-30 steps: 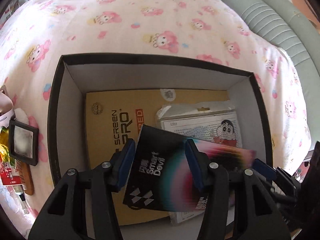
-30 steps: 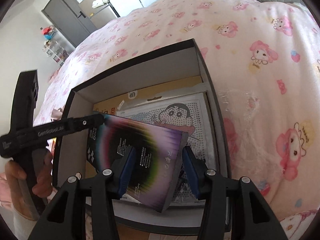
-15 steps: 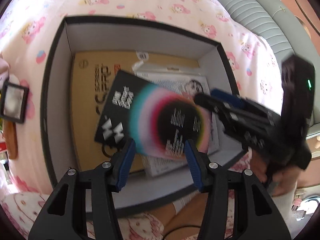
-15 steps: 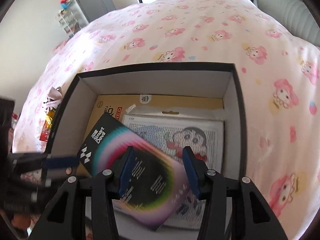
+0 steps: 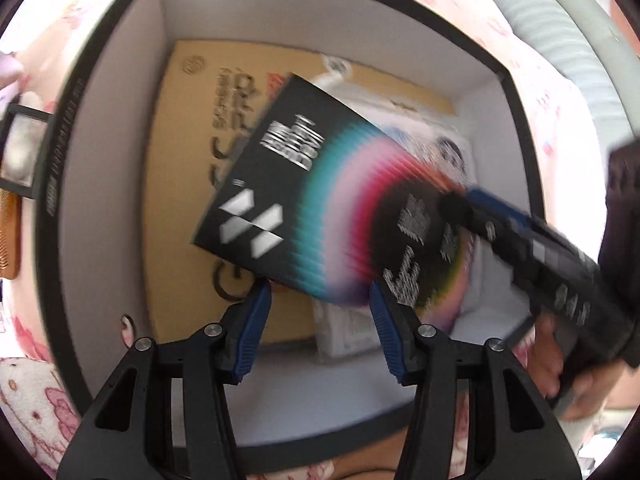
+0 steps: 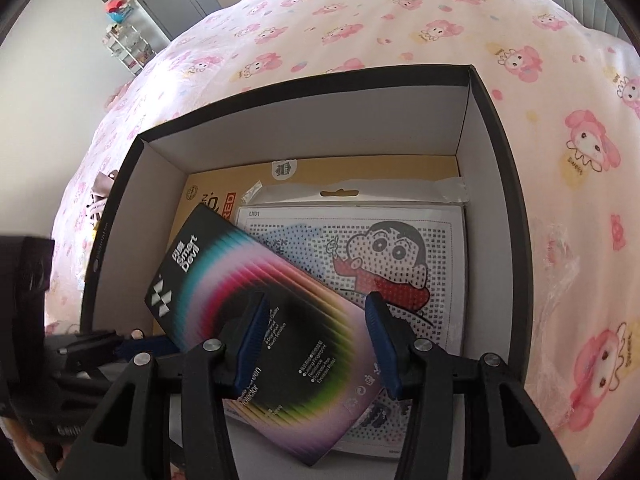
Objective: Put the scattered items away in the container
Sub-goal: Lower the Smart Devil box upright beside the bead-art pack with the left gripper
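Observation:
A black box [image 5: 52, 184] [image 6: 508, 200] with white inner walls stands on the bed. Inside lie a flat yellow carton [image 5: 188, 160] [image 6: 360, 166] and a cartoon bead sheet [image 5: 452, 152] [image 6: 400, 248]. A black package with a rainbow ring [image 5: 320, 208] [image 6: 248, 280] lies slanted across both. My left gripper [image 5: 320, 296] [image 6: 132, 344] is open, its tips at the package's near edge. My right gripper [image 6: 316, 308] [image 5: 460, 204] is open just above the package's other end, with no pad pressing it.
The pink cartoon bedspread [image 6: 400, 20] surrounds the box. A small black-framed item [image 5: 16, 148] and a wooden comb [image 5: 8, 236] lie left of it, crinkled clear plastic [image 6: 560, 264] right of it. A grey padded edge [image 5: 560, 40] runs along the far right. A hand [image 5: 560, 372] holds the right gripper.
The package has gone from raised between both grippers' fingers down onto the box's contents. Both grippers have sunk closer to the box, and the left now stands at the package's near edge.

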A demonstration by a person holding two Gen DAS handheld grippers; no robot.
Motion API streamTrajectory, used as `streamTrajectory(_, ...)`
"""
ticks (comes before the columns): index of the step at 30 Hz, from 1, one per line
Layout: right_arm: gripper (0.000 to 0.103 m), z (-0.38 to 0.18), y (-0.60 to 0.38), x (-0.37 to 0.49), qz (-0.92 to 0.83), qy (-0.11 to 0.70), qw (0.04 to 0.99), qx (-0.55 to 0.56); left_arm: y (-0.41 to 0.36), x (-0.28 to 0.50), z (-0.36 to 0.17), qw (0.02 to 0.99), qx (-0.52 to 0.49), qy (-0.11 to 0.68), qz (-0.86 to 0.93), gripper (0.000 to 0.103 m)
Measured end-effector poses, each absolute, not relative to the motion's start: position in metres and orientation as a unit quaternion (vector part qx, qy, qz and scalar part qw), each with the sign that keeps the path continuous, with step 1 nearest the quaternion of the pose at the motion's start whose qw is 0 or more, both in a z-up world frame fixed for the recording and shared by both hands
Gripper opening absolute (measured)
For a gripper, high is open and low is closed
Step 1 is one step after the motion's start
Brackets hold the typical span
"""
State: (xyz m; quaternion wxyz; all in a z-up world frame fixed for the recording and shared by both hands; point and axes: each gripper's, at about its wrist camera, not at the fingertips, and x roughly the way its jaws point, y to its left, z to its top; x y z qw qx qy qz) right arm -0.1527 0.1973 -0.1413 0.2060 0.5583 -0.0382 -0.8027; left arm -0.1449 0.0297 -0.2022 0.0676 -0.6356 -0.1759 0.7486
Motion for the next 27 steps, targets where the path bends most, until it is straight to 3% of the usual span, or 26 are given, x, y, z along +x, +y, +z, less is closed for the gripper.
streamTrajectory(4, 0.048, -0.14, 0.194, -0.143, -0.8, -0.018, 0.222, 0.557, 0.019, -0.154, -0.19, 0.025, -0.605, -0.183, 0.775, 0.051)
streamTrajectory(9, 0.048, -0.146, 0.181, -0.137, -0.712, -0.085, 0.369, 0.592, 0.013, -0.16, -0.178, 0.014, -0.594, -0.187, 0.782, 0.051)
streamTrajectory(12, 0.048, -0.133, 0.189, -0.138, -0.765, -0.053, 0.318, 0.558, 0.017, -0.151, -0.176, 0.037, -0.597, -0.187, 0.779, 0.051)
streamTrajectory(17, 0.047, -0.125, 0.21, -0.149, -0.822, -0.032, 0.218, 0.525, 0.023, -0.148, -0.194, 0.093, -0.619, -0.26, 0.736, 0.052)
streamTrajectory(23, 0.053, -0.141, 0.196, -0.145, -0.811, 0.015, 0.209, 0.546, 0.022, -0.171, -0.181, 0.065, -0.604, -0.228, 0.761, 0.052)
streamTrajectory(27, 0.063, -0.143, 0.197, -0.149, -0.799, -0.009, 0.228, 0.557, 0.019, -0.177, -0.176, 0.053, -0.598, -0.219, 0.769, 0.052)
